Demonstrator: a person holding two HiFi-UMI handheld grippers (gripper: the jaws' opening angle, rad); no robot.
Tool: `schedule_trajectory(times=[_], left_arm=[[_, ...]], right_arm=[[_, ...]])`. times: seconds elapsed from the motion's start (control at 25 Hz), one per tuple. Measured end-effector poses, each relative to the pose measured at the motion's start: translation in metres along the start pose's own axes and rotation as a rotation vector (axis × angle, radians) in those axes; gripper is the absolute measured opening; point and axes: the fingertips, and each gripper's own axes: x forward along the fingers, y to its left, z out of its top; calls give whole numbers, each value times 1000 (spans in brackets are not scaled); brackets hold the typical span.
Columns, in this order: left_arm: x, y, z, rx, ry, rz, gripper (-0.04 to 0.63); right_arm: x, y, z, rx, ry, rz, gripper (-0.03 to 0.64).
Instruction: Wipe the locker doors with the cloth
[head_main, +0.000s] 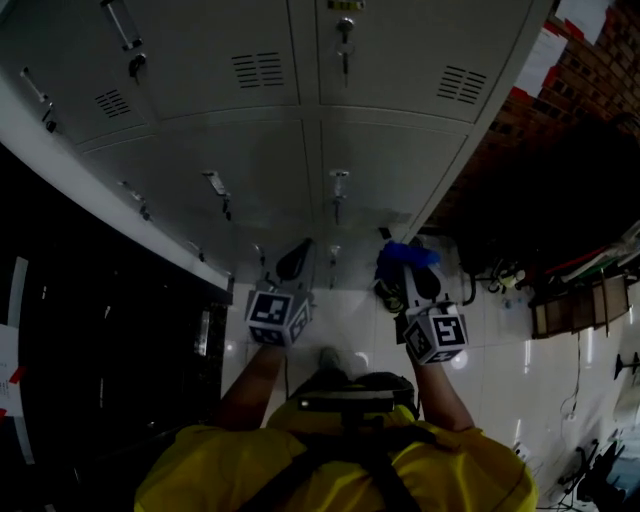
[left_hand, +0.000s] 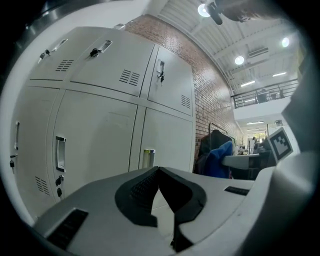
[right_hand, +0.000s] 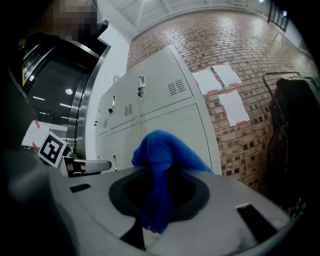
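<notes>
Grey locker doors (head_main: 270, 150) fill the upper head view, with handles and vent slots; they also show in the left gripper view (left_hand: 100, 125) and the right gripper view (right_hand: 165, 115). My right gripper (head_main: 400, 262) is shut on a blue cloth (right_hand: 160, 165), which bunches above the jaws and hangs down between them; in the head view the cloth (head_main: 405, 254) sits a short way from the bottom locker doors. My left gripper (head_main: 293, 262) is shut with nothing in it (left_hand: 159, 175), held level with the right one, facing the lower doors.
A brick wall (head_main: 560, 110) with white papers stands to the right of the lockers. Dark glass panelling (head_main: 90, 300) runs along the left. Racks and cables (head_main: 580, 300) crowd the white tiled floor (head_main: 500, 370) at right.
</notes>
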Motion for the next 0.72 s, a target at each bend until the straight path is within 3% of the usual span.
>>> schedule_trajectory(times=[0.28, 0.48, 0.72], left_arm=[[-75, -49, 0, 28, -46, 28, -5], [-146, -132, -10, 37, -72, 11, -5], [-246, -233, -46, 8, -60, -1, -5]], right_arm=[[-85, 26, 4, 44, -56, 66, 72], [-206, 43, 18, 36, -109, 80, 72], [-345, 55, 2, 57, -114, 75, 71]])
